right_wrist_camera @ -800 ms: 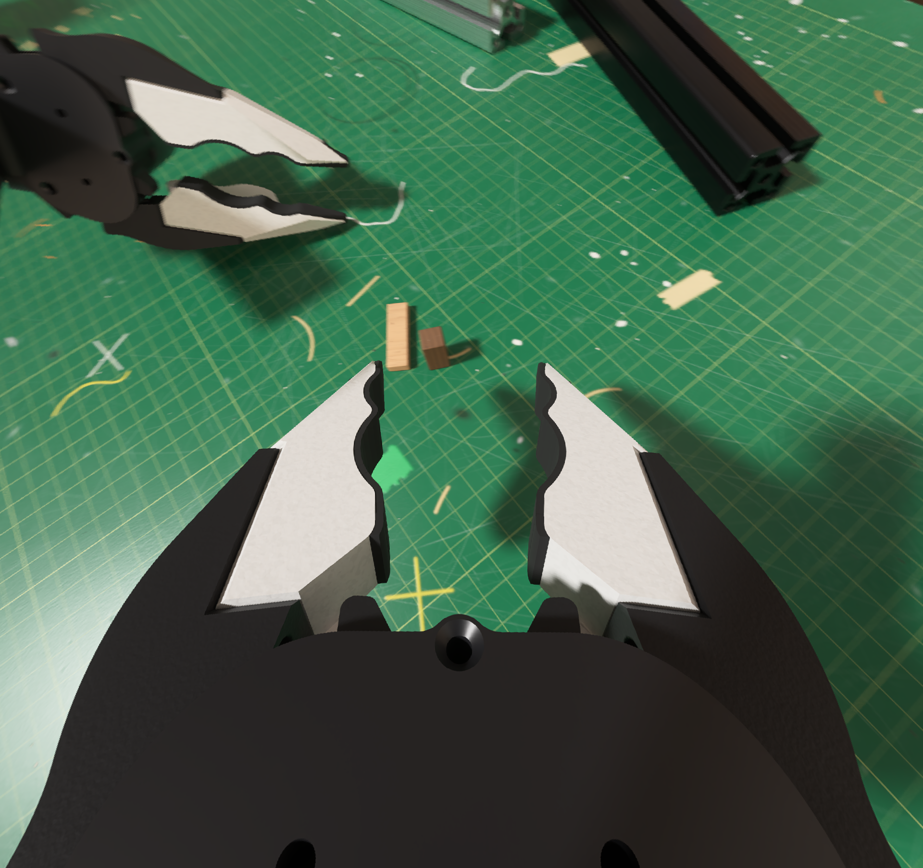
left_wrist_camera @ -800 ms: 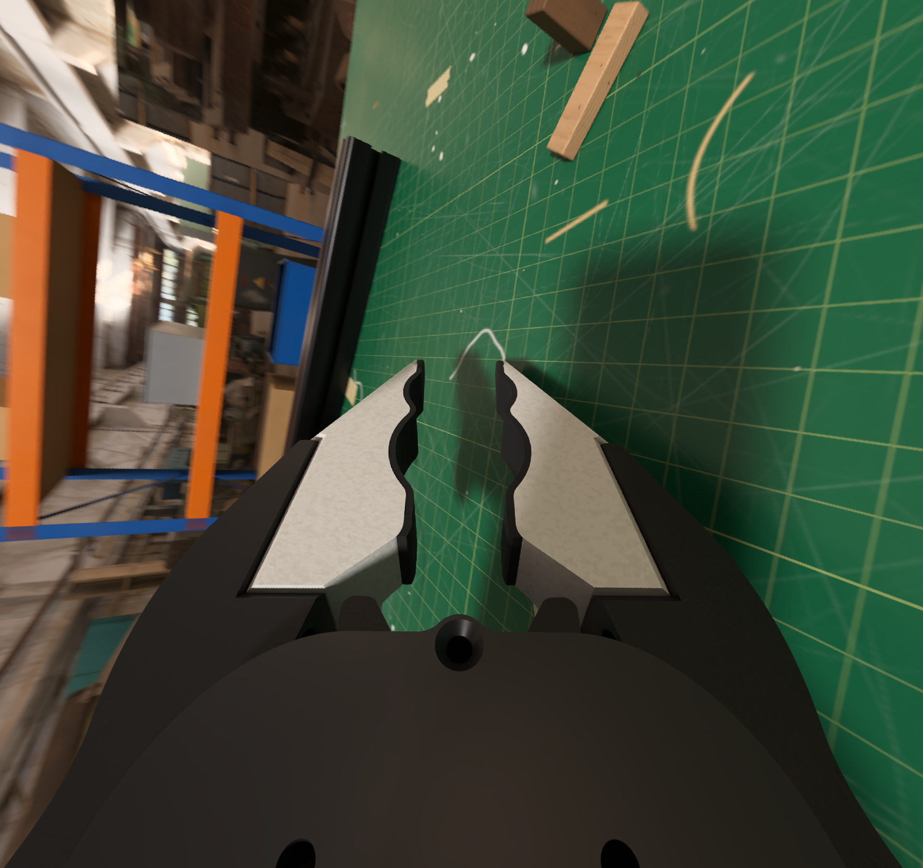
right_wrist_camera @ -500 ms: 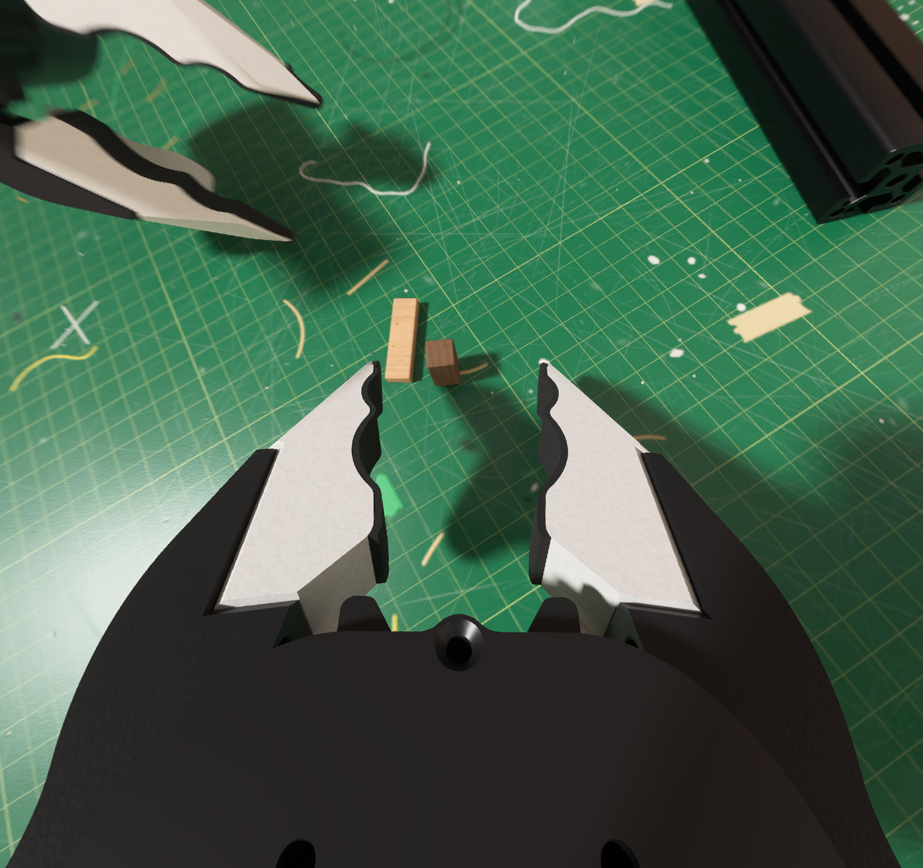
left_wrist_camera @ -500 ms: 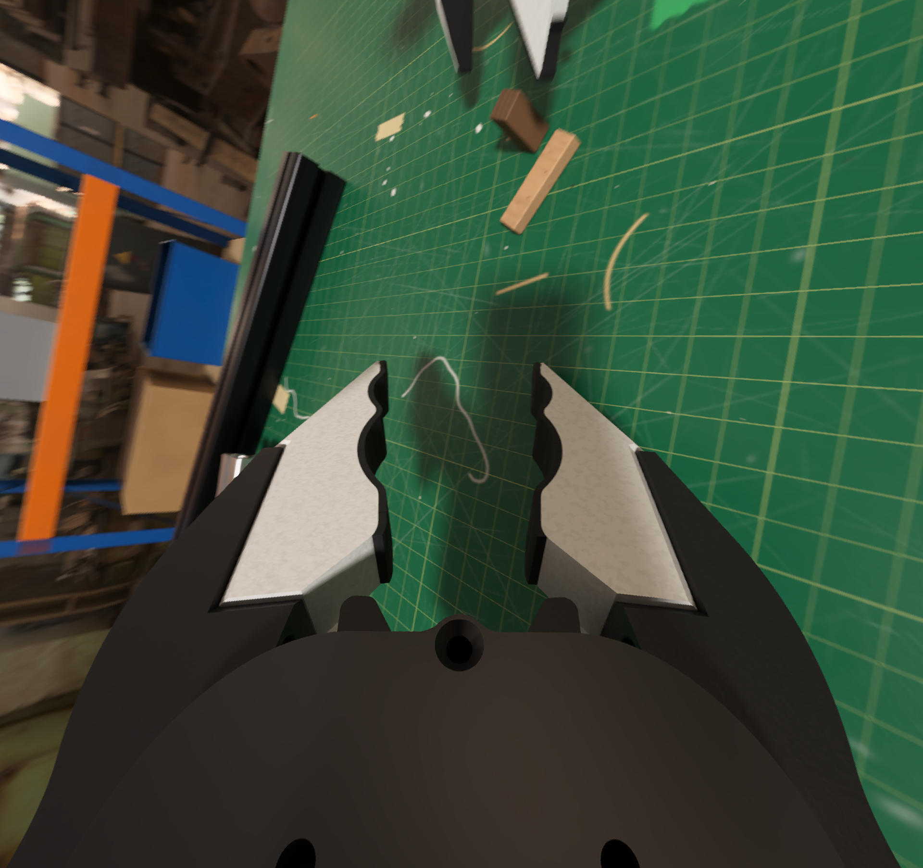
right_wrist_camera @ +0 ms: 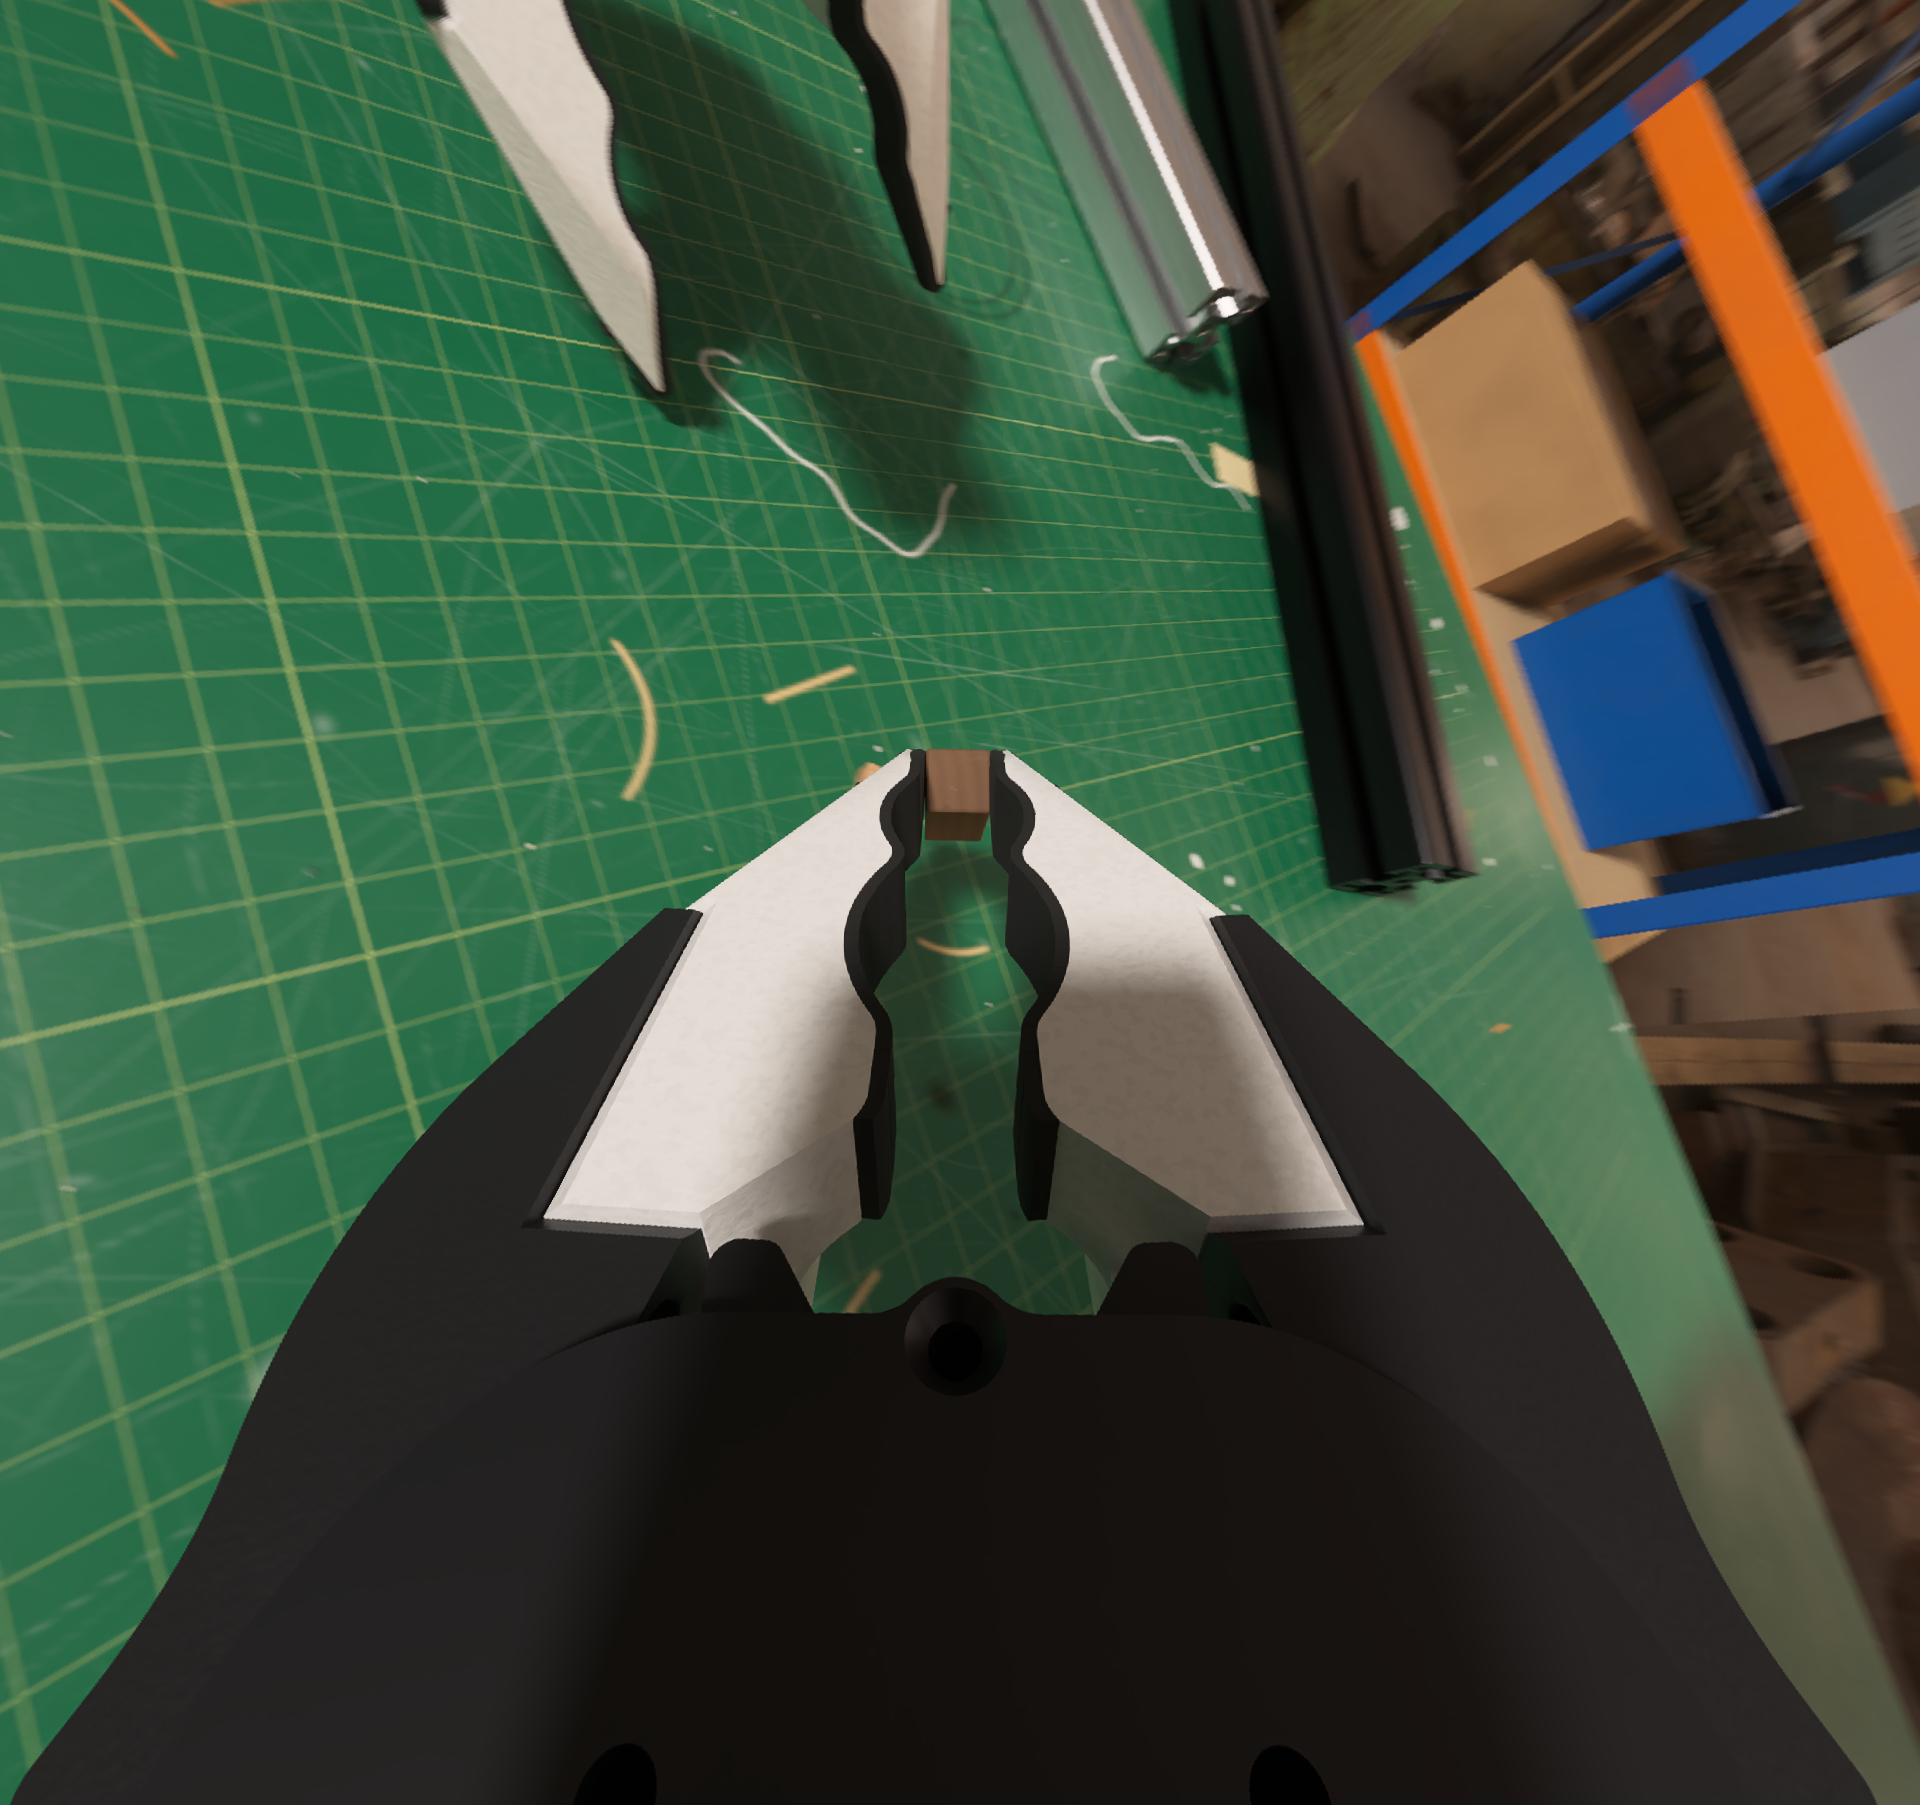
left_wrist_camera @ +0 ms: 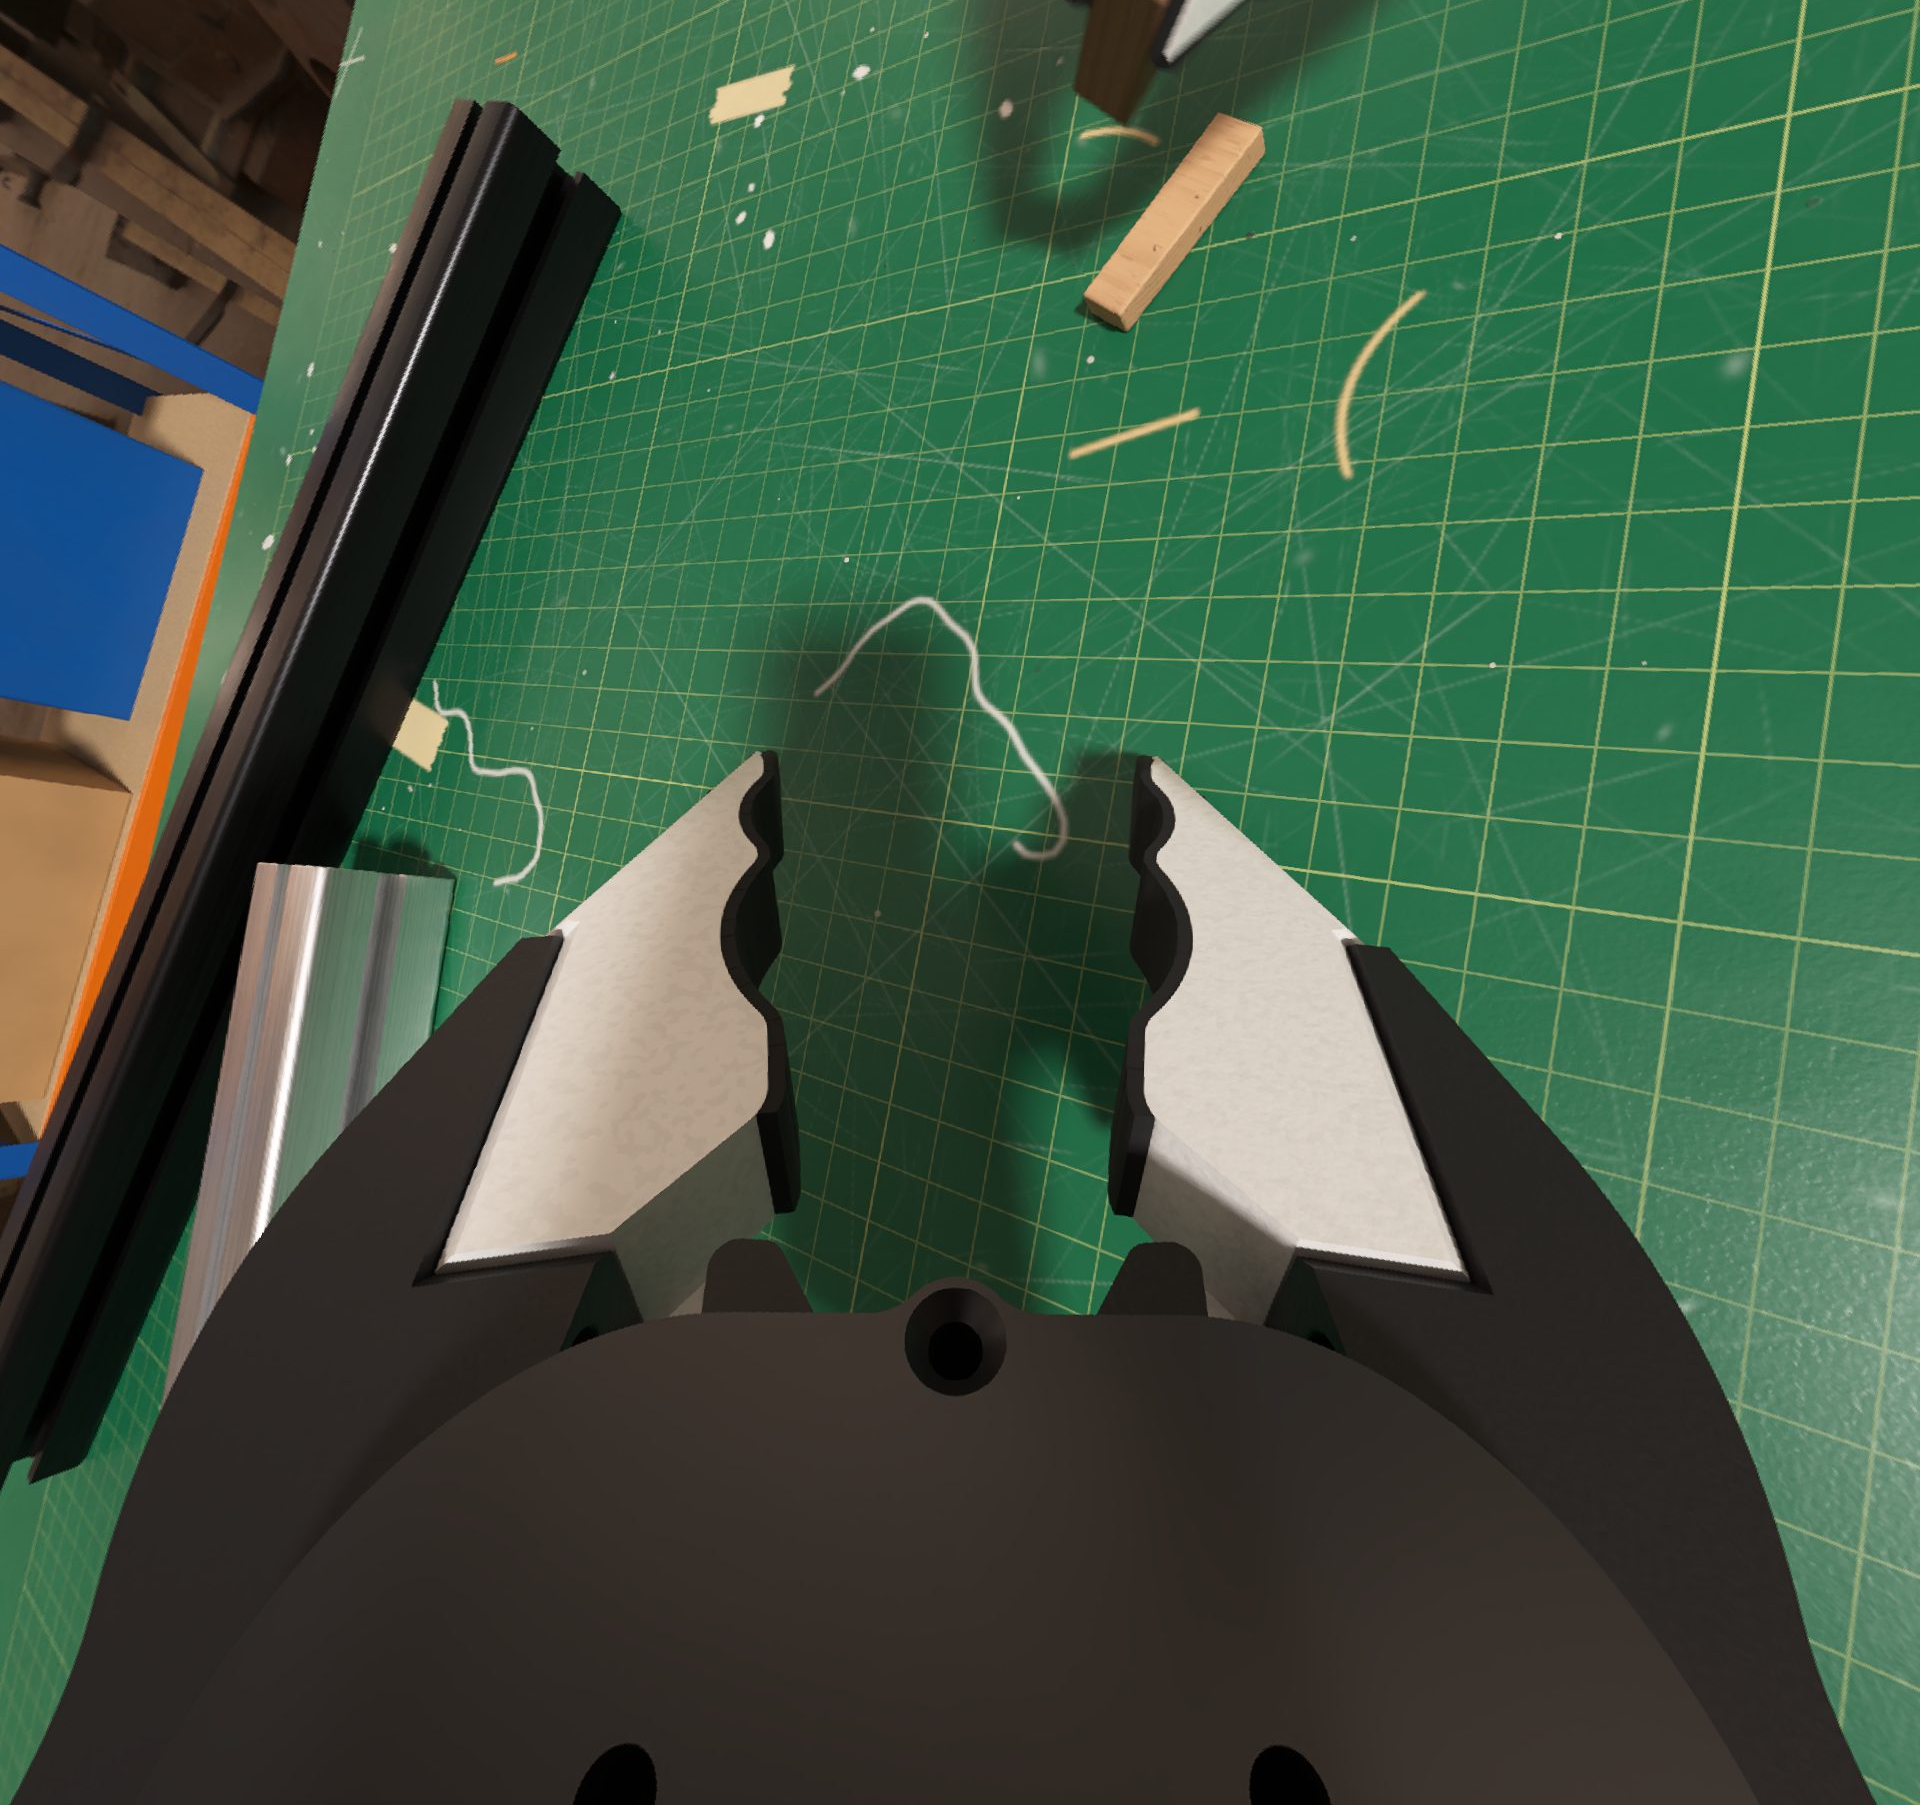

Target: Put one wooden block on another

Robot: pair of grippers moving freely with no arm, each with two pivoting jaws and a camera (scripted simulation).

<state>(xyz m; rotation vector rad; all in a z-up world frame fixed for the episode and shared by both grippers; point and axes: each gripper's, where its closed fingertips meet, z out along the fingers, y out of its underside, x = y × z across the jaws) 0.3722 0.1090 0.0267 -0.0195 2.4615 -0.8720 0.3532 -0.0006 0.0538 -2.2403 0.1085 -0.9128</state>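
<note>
My right gripper (right_wrist_camera: 954,768) is shut on the small dark brown wooden block (right_wrist_camera: 954,794) at its fingertips and holds it off the mat. In the left wrist view that gripper (left_wrist_camera: 1127,20) shows at the top with the dark block (left_wrist_camera: 1127,10) on end between its fingers. The long light wooden block (left_wrist_camera: 1174,220) lies flat on the green cutting mat (left_wrist_camera: 1558,820), just right of and nearer than the dark block. In the right wrist view only its tip (right_wrist_camera: 865,773) peeks out left of my fingers. My left gripper (left_wrist_camera: 951,779) is open and empty above the mat, over a white string (left_wrist_camera: 966,706); it also shows in the right wrist view (right_wrist_camera: 795,332).
A black aluminium rail (left_wrist_camera: 343,529) and a silver rail (left_wrist_camera: 301,1007) lie along the mat's left edge. Yellow shavings (left_wrist_camera: 1361,384), tape scraps (left_wrist_camera: 750,93) and a second string (left_wrist_camera: 499,789) litter the mat. Orange and blue shelving (right_wrist_camera: 1745,301) with boxes stands beyond the table edge.
My right gripper moved in, shut on the dark block, lifted it on end and swung round. My left gripper stayed open and drew back a little.
</note>
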